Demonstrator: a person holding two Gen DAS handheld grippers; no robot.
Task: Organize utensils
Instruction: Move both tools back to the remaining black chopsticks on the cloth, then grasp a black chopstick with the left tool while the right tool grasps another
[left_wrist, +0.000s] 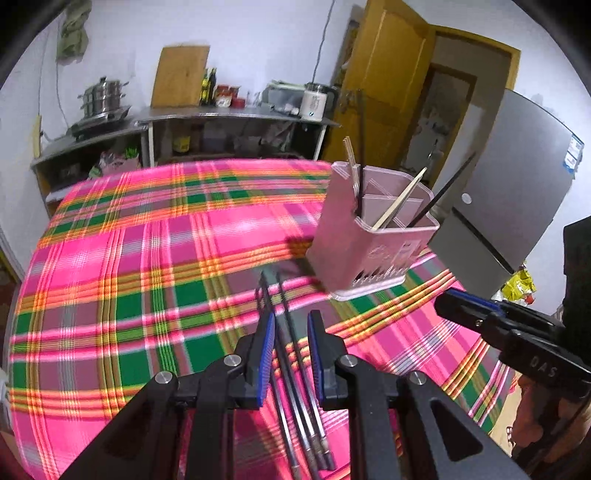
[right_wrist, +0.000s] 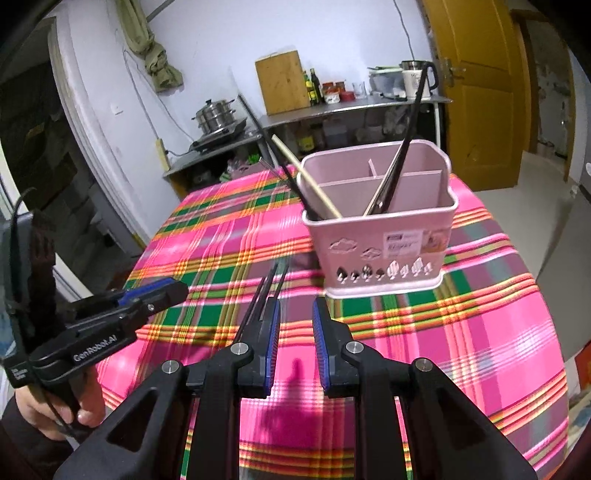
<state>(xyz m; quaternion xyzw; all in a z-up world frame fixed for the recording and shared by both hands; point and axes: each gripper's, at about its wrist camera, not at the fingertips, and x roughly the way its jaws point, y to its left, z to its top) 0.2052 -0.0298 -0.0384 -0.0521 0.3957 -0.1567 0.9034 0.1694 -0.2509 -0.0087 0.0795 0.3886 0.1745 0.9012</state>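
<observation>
The plaid tablecloth (left_wrist: 110, 258) carries a pink utensil holder (right_wrist: 380, 236) with chopsticks leaning inside. Dark chopsticks (left_wrist: 291, 354) lie on the cloth near it, between the left gripper's (left_wrist: 291, 332) parted fingers, ungrasped. The right gripper (right_wrist: 295, 332) hovers released, facing the holder.

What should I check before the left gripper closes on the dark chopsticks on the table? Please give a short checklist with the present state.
1. Dark chopsticks lie between the left gripper fingers: ok.
2. Left jaws open wide enough: ok.
3. All loose chopsticks inside the gap: cannot tell.
4. Right gripper open and empty: ok.
5. Pink holder upright on the tablecloth: ok.
6. Free compartment in the holder: ok, the rear ones look empty.
</observation>
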